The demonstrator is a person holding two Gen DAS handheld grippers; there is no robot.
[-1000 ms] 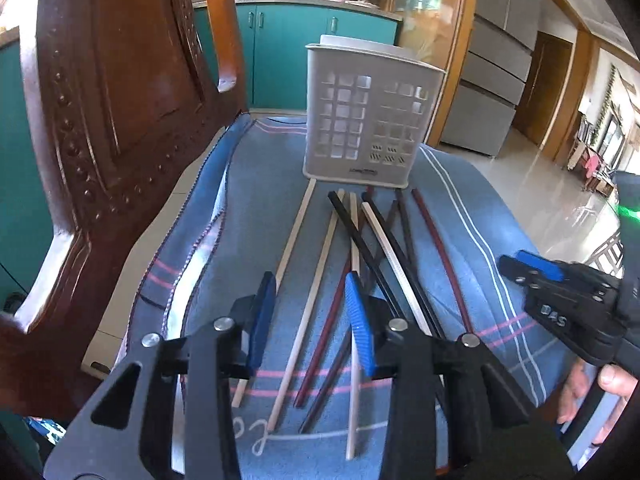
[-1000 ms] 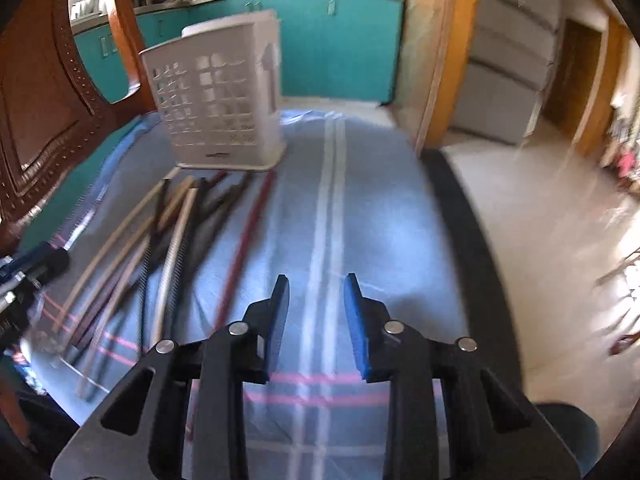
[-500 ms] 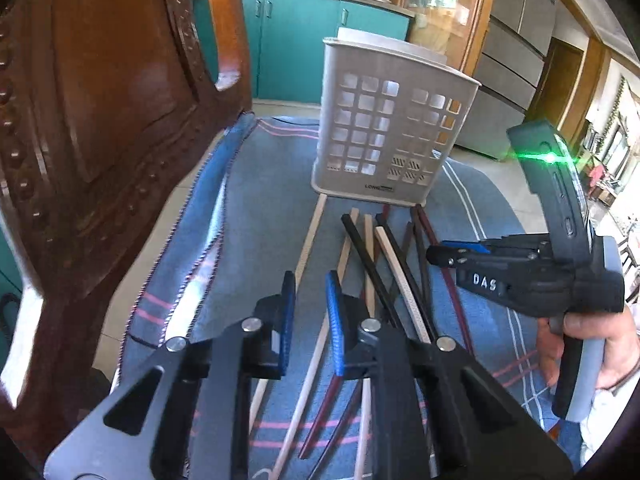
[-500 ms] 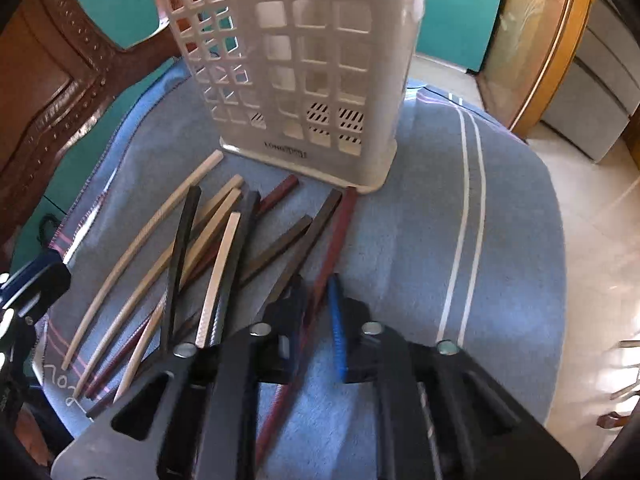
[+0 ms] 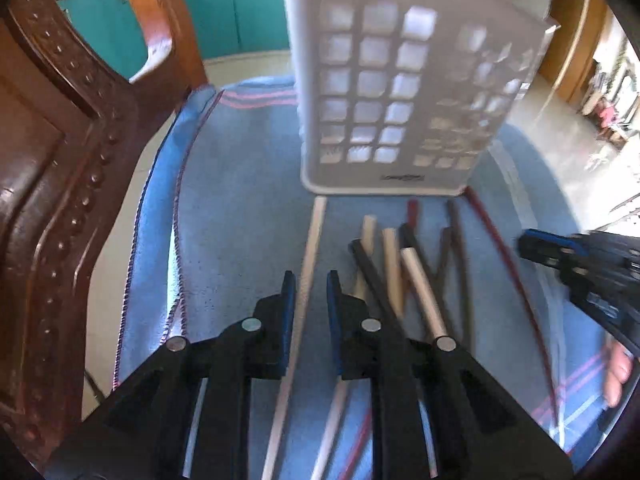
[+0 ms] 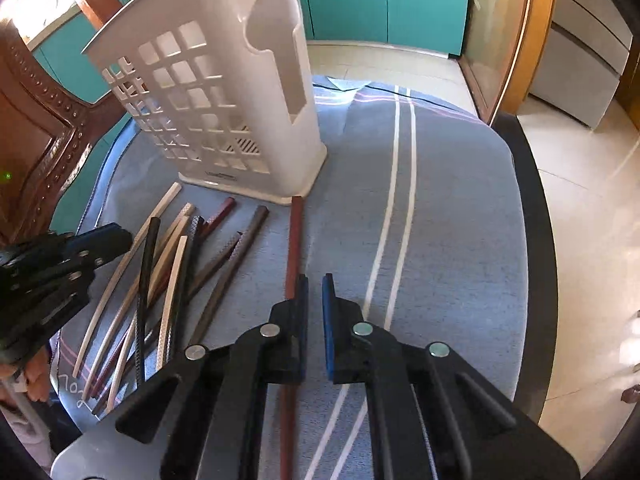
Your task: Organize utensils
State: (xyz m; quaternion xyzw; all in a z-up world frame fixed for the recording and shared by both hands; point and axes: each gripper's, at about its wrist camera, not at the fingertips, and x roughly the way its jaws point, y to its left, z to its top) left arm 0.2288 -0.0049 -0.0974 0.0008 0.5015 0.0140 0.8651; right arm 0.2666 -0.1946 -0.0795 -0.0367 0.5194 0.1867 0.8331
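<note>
Step in hand looks like the pick-up: both tools are lining up on chopsticks lying loose on the blue cloth (image 6: 448, 208) in front of the white holder basket (image 6: 224, 112), which stands upright w/ nothing visible inside. Left hand-held gripper (image 5: 311, 284) has its jaws apart, straddling the pale chopstick (image 5: 310, 248) (leftmost of the pile, its tip touching the basket's base). Right hand-held gripper (image 6: 315, 286) is narrowly apart, w/ the red-brown chopstick (image 6: 295, 236) running under its left finger, not between the 2. Next move prob. needs the right one shifted left over that stick, then both lowered and squeezed.
</note>
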